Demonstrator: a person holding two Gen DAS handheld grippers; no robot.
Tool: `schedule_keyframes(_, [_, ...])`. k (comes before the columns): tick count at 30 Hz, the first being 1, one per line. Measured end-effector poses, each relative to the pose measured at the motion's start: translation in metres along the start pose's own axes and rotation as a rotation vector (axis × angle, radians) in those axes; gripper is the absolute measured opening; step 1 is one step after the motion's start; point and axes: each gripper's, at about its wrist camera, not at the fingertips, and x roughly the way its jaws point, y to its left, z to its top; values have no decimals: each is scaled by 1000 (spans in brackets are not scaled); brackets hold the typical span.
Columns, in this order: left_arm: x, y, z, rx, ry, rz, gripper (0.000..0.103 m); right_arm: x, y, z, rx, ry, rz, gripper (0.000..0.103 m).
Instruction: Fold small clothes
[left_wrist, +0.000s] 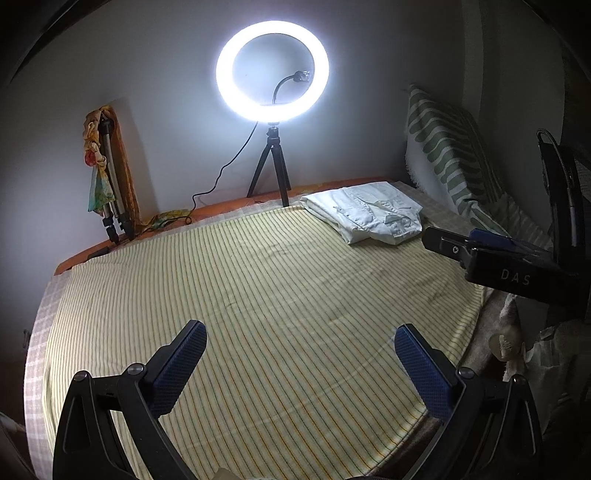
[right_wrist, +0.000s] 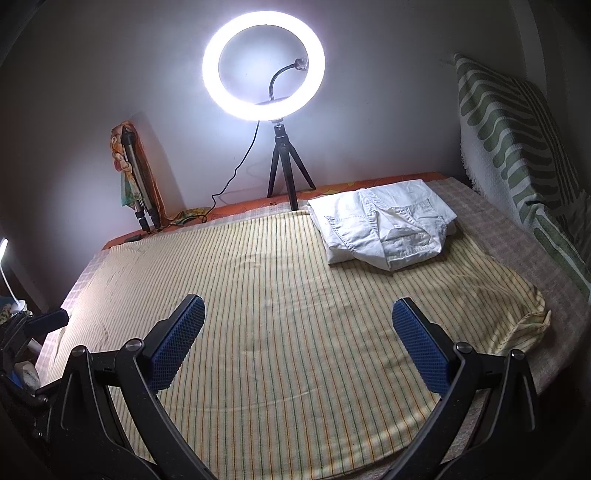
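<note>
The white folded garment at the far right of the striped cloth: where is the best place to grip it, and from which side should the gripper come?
Probably its near folded edge. The white garment lies flat on the striped cloth, its thick layers facing the open right gripper, which can slide in low from the front.

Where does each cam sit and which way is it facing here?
Left wrist: on the left gripper, facing along the striped sheet toward the ring light; own open fingers show, with the right gripper at the right edge.
Right wrist: on the right gripper, facing the same way; own open fingers show, dark gear at the left edge.
Shared: sheet, ring light, folded white garment, green patterned cushion.
</note>
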Motion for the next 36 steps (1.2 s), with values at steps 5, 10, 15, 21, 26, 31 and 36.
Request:
schedule_keyframes(5, [0, -1, 1, 10, -3, 6, 103, 2, 0, -1, 5, 4, 2, 103])
schedule_keyframes(10, [0, -2, 2, 12, -8, 9, 103, 3, 0, -1, 11, 7, 7, 103])
schedule_keyframes(15, [0, -5, 3, 19, -10, 4, 103, 4, -1, -1, 13, 9, 9, 103])
schedule_keyframes(21, [1, -8, 3, 27, -10, 3, 103, 5, -3, -1, 23, 11, 14, 103])
schedule_keyframes(26, [1, -8, 3, 28, -10, 3, 103, 4, -4, -3, 31, 15, 19, 103])
schedule_keyframes(31, [1, -8, 4, 28, -13, 5, 103, 2, -4, -3, 36, 18, 24, 103])
schedule_keyframes(36, [0, -10, 5, 32, -18, 10, 103, 2, -3, -4, 35, 20, 27, 103])
